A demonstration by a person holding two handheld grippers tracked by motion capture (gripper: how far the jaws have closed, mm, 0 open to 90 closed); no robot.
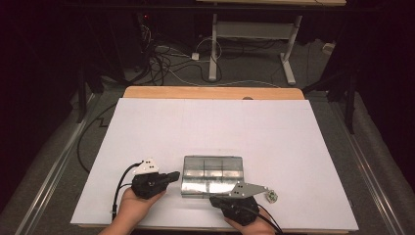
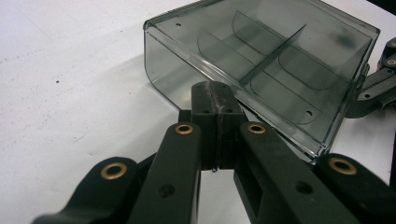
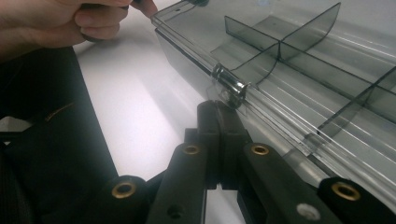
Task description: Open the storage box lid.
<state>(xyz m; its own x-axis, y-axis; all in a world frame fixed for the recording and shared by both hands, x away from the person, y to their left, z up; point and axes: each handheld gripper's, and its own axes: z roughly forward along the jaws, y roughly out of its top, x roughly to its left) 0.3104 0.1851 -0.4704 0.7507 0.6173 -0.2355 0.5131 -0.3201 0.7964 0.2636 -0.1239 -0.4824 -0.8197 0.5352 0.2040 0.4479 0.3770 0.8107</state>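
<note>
Resting near the front edge of the white bench (image 1: 210, 122), a smoke-tinted clear compartment box (image 1: 212, 175) is flanked by both tools. The left hand-held gripper (image 1: 172, 176) is seen with its jaws pressed together and empty, its tips set just beside the box's left end wall; in the left gripper view the closed tips (image 2: 215, 100) sit against or just short of that wall, and contact cannot be judged. The right hand-held gripper (image 1: 214, 199) is likewise pressed together with nothing pinched, its tips pointed at the small latch (image 3: 229, 85) on the box's near long side. A small metal part (image 1: 271, 197) lies apart to the right. The step is judged to be bracing the box and addressing its latch. Next, a steady left-side hold and a precise nudge on the latch are called for.
</note>
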